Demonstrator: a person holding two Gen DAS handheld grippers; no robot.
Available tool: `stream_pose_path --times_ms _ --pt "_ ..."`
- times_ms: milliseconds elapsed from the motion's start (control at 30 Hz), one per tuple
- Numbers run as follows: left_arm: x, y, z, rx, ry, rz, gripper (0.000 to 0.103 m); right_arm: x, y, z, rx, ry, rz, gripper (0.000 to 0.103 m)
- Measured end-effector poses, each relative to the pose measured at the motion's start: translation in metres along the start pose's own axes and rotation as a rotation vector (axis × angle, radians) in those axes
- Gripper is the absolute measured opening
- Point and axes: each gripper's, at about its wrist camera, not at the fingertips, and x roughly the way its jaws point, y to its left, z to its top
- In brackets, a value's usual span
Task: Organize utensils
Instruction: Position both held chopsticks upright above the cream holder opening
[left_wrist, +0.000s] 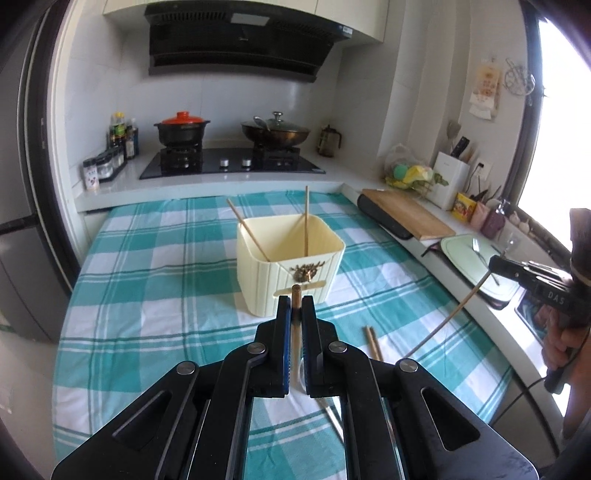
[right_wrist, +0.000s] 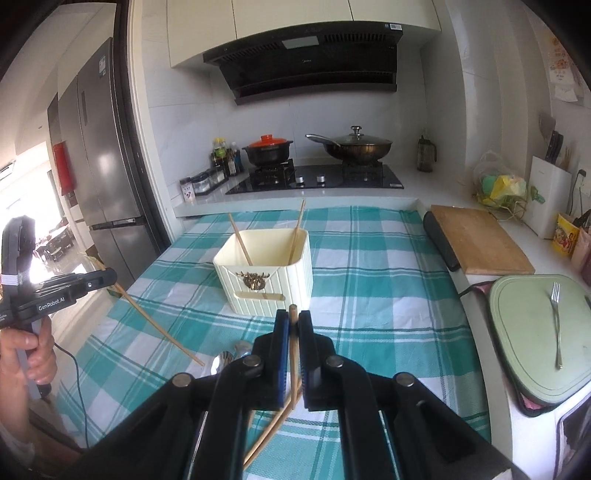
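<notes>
A cream ribbed utensil holder (left_wrist: 288, 266) stands on the checked cloth and holds two chopsticks (left_wrist: 306, 221); it also shows in the right wrist view (right_wrist: 266, 273). My left gripper (left_wrist: 295, 302) is shut on a chopstick (left_wrist: 295, 295), held above the cloth just short of the holder. My right gripper (right_wrist: 293, 317) is shut on another chopstick (right_wrist: 293, 343), also just short of the holder. From the left wrist view the right gripper (left_wrist: 495, 264) holds its chopstick (left_wrist: 450, 314) slanting down. Loose chopsticks (left_wrist: 373, 341) and spoons (right_wrist: 225, 360) lie on the cloth.
A green board (right_wrist: 532, 332) with a fork (right_wrist: 556, 325) lies at the right, behind it a wooden cutting board (right_wrist: 480, 240). A stove with a red-lidded pot (right_wrist: 267, 149) and a wok (right_wrist: 356, 147) is at the back. A fridge (right_wrist: 99, 166) stands left.
</notes>
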Motion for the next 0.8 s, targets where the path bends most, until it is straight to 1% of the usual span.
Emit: stream_pose_path --times_ms 133,533,800 --pt "-0.004 -0.002 0.005 -0.001 -0.021 -0.005 0.003 -0.008 0.001 0.008 -0.009 -0.033 -0.009 0.005" --pt "-0.016 -0.004 0.027 -0.008 -0.071 -0.019 0.003 -0.019 0.004 0.034 -0.046 -0.078 -0.023 0.005" --pt "-0.021 0.003 0.058 -0.018 -0.122 -0.027 0.003 -0.015 0.012 0.062 -0.081 -0.109 -0.025 0.005"
